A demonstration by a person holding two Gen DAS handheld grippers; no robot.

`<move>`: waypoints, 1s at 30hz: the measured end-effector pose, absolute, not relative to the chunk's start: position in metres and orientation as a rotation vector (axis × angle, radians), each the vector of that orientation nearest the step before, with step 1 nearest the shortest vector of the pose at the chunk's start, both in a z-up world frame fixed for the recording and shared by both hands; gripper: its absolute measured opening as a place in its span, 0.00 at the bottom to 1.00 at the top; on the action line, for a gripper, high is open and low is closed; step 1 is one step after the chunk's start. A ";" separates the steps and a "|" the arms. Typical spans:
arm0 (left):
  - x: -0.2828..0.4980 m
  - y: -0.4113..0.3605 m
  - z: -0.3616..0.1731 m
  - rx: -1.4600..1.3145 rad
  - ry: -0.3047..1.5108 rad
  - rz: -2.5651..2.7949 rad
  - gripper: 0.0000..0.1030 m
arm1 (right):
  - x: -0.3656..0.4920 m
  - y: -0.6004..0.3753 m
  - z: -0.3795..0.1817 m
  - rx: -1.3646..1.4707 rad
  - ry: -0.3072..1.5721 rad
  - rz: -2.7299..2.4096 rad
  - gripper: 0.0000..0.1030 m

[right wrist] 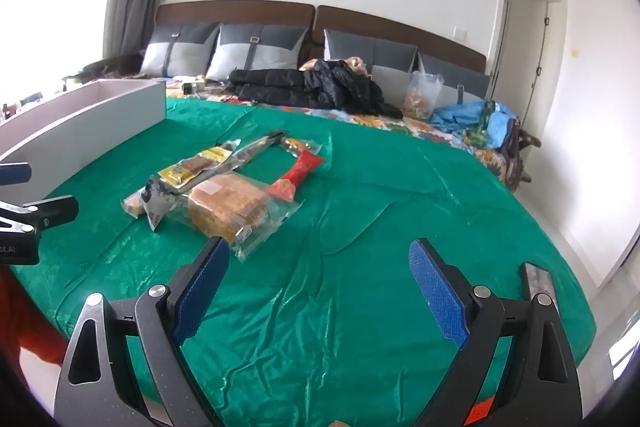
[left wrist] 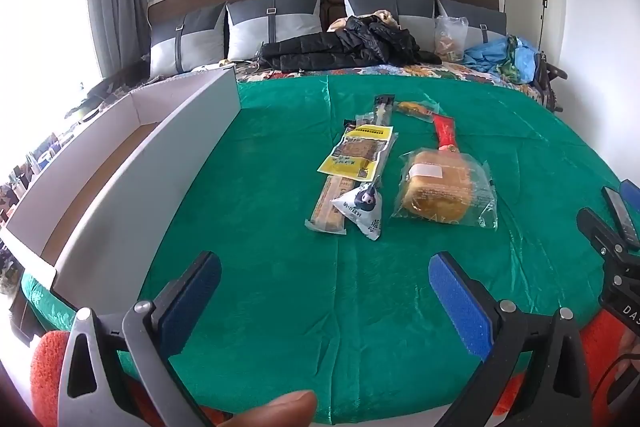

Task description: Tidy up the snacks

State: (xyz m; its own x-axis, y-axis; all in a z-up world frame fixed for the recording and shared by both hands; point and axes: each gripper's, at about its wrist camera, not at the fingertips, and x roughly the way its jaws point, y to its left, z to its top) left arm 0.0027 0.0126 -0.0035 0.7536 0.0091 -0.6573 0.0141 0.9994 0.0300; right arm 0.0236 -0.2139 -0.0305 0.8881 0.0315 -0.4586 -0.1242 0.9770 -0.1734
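Here, on the green cloth (left wrist: 280,307), your stock: bread (left wrist: 438,187) in clear wrap at the pile's near right; red packet (left wrist: 444,131) touching behind it; yellow packet (left wrist: 358,155) left of the bread, lying over a long bar (left wrist: 330,205); white triangular pack (left wrist: 362,207) beside the bread. White box (left wrist: 132,179) well left. Your left gripper (left wrist: 324,303) and right gripper (right wrist: 318,287) both spread wide, holding nothing, short of the pile.

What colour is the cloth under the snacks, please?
Green, a shiny cloth; the left wrist view shows it best.
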 end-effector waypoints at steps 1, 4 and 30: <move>0.003 0.013 -0.004 0.034 0.718 -0.002 1.00 | 0.024 -0.214 -0.031 -0.201 0.472 0.081 0.90; 0.003 0.013 -0.005 0.036 0.717 0.002 1.00 | 0.023 -0.215 -0.030 -0.195 0.468 0.077 0.90; 0.006 0.014 -0.012 0.055 0.738 0.020 1.00 | 0.026 -0.217 -0.033 -0.184 0.464 0.082 0.90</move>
